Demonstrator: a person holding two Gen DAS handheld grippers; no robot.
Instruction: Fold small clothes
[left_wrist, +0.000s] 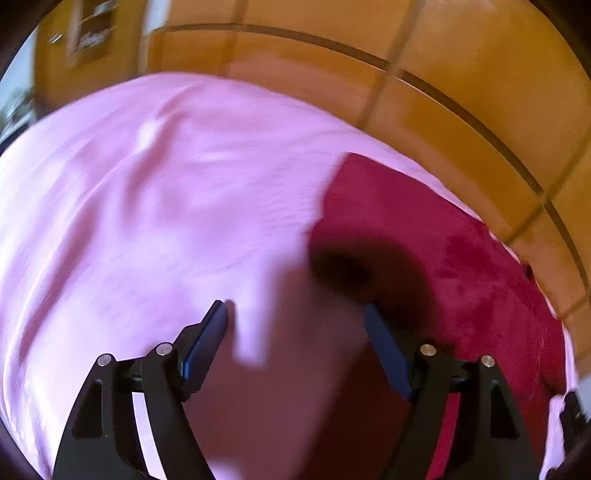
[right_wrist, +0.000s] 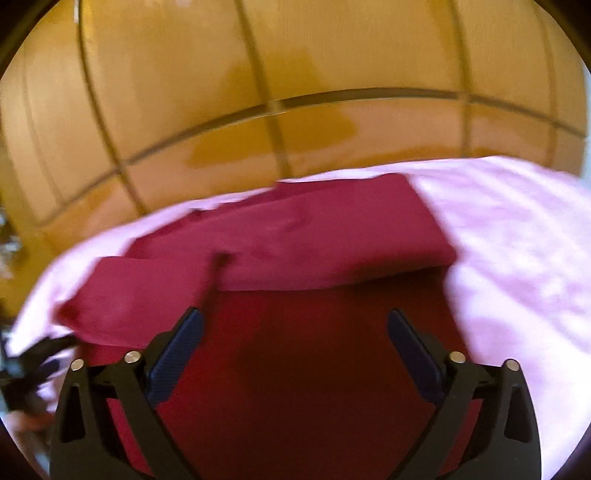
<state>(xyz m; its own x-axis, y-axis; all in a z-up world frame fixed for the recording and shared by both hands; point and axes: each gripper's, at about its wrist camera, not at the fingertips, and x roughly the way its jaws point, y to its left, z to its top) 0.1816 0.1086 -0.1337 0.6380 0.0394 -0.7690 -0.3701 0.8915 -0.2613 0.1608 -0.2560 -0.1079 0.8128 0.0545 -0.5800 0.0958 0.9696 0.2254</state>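
Note:
A dark red garment (right_wrist: 295, 236) lies on a pink bedsheet (right_wrist: 517, 236). In the right wrist view its far part is folded over and a sleeve-like flap sticks out to the left. My right gripper (right_wrist: 295, 321) is open and empty, just above the near part of the garment. In the left wrist view the garment (left_wrist: 424, 229) lies to the right, with its left edge ahead of my left gripper (left_wrist: 295, 314). The left gripper is open and empty, over the sheet (left_wrist: 147, 221) beside the garment. Both views are blurred.
A wooden wardrobe (right_wrist: 258, 92) with panelled doors stands just behind the bed, and it also shows in the left wrist view (left_wrist: 461, 74). The other gripper's black tip (left_wrist: 572, 417) shows at the right edge. Wrinkled sheet spreads to the left.

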